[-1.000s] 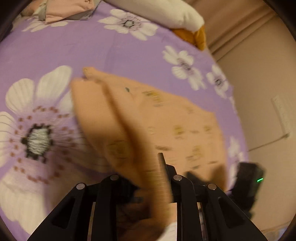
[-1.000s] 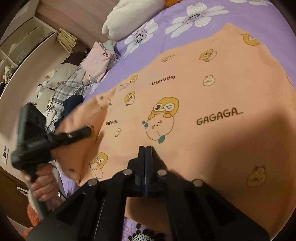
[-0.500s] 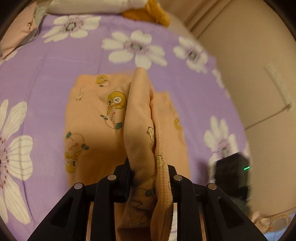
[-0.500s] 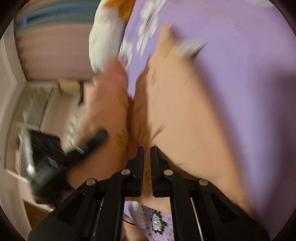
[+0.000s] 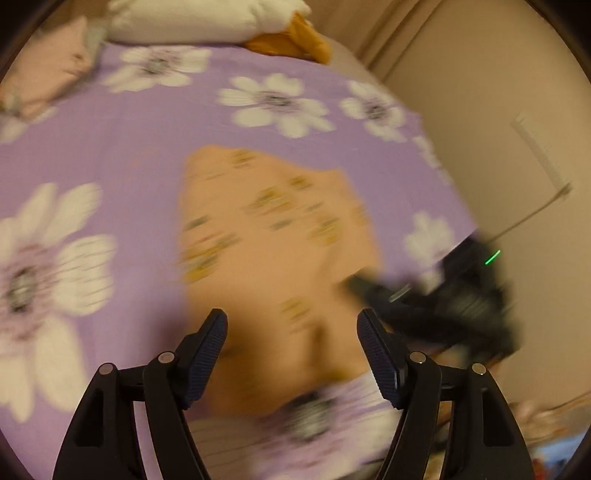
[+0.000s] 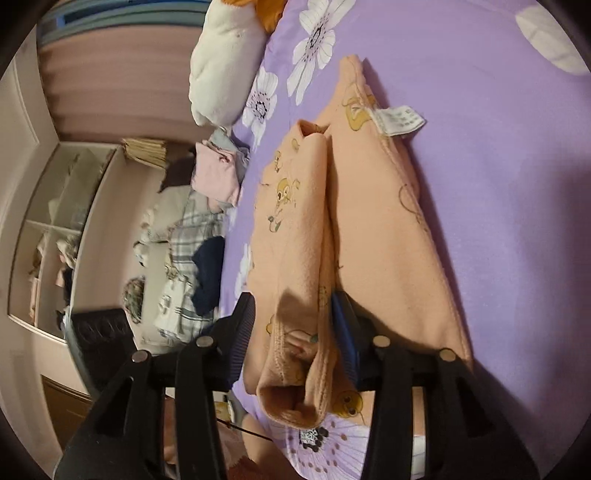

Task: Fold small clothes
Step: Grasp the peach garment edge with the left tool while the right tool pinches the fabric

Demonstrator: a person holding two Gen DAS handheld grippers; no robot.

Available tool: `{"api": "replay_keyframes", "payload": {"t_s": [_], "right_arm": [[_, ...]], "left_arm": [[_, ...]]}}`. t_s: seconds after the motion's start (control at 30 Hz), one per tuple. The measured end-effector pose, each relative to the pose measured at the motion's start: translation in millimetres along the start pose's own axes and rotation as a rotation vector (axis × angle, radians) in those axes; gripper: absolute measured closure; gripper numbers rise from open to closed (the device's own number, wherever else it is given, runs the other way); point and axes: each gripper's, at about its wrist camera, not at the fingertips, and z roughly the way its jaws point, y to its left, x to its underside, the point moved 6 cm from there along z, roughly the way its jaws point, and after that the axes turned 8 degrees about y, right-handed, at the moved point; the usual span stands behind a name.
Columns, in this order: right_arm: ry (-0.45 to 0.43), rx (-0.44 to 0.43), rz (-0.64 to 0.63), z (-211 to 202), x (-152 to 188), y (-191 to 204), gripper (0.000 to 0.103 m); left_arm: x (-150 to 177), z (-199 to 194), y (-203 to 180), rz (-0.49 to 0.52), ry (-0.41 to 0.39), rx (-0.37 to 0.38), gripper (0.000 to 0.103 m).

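Observation:
An orange child's garment point(image 5: 277, 240) printed with yellow cartoon figures lies folded lengthwise on the purple flowered bedsheet point(image 5: 129, 147). My left gripper point(image 5: 293, 332) hovers over its near end with the jaws opening wide and nothing between the pads. In that view my right gripper point(image 5: 436, 306) is a dark blur at the garment's right edge. In the right wrist view the garment point(image 6: 369, 221) shows a white care label point(image 6: 399, 120). A thick fold of it still sits between the fingers of my right gripper point(image 6: 293, 328), whose jaws are opening and no longer squeeze it.
A white plush pillow point(image 5: 207, 18) and an orange cushion point(image 5: 291, 40) lie at the head of the bed, with pink folded clothes point(image 5: 48, 70) beside them. A heap of plaid and navy clothes point(image 6: 192, 258) and open shelves point(image 6: 55, 221) are past the bed's edge. A wall point(image 5: 498, 129) stands close on the right.
Both grippers were shut on the lifted orange garment. Both have opened, the left one widely. The garment has dropped into a narrow folded strip on the sheet.

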Motion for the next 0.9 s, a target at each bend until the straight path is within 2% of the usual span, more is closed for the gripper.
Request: {"api": "replay_keyframes", "payload": {"t_s": [0.07,0.2,0.23,0.3,0.33,0.43,0.47,0.5,0.53,0.63,0.7,0.77,0.87,0.9], "right_arm": [[0.019,0.019,-0.014,5.2,-2.4,-0.4,0.055],[0.049,0.004,-0.016,16.2,-3.6,-0.3,0.051],[0.051,-0.018,-0.014,18.2,-5.6,1.7,0.051],[0.066,-0.082,-0.010,25.3,-10.8,7.9,0.051],[0.072,-0.084,-0.003,27.7,-9.6,9.6,0.051],[0.097,-0.014,0.011,39.9,-15.8,10.4,0.060],[0.105,0.031,0.010,42.3,-16.8,8.8,0.070],[0.092,0.089,0.003,42.0,-16.3,6.4,0.087],[0.060,0.137,-0.023,40.5,-15.2,5.2,0.091],[-0.019,0.168,-0.120,36.1,-13.0,11.8,0.091],[-0.036,0.169,-0.130,32.0,-15.2,16.8,0.090],[-0.063,0.131,-0.145,26.0,-18.5,23.7,0.090],[-0.100,0.078,-0.139,15.2,-21.4,30.6,0.090],[-0.115,0.072,-0.143,13.0,-22.8,34.8,0.090]], "left_arm": [[20.0,3.2,3.0,0.029,0.006,-0.025,0.031],[50.8,22.4,-12.5,0.077,0.011,0.135,0.031],[52.0,27.7,-12.9,0.082,-0.004,0.137,0.031],[53.2,38.7,-11.1,0.099,-0.017,0.080,0.031],[53.8,37.7,-14.4,0.118,-0.031,0.072,0.031],[53.1,39.3,-16.7,0.138,-0.055,0.053,0.031],[54.2,38.2,-17.0,0.137,-0.065,0.046,0.031],[55.4,37.2,-16.8,0.131,-0.073,0.031,0.031],[57.1,35.7,-15.2,0.114,-0.070,-0.011,0.031],[66.4,28.9,-4.8,0.055,-0.050,-0.112,0.031],[64.6,29.7,-2.8,0.022,-0.089,-0.141,0.031],[61.3,37.0,-7.2,0.031,-0.094,-0.123,0.031],[55.2,41.8,-11.5,0.006,-0.111,-0.235,0.031],[54.1,43.1,-15.6,0.011,-0.113,-0.263,0.036]]}}
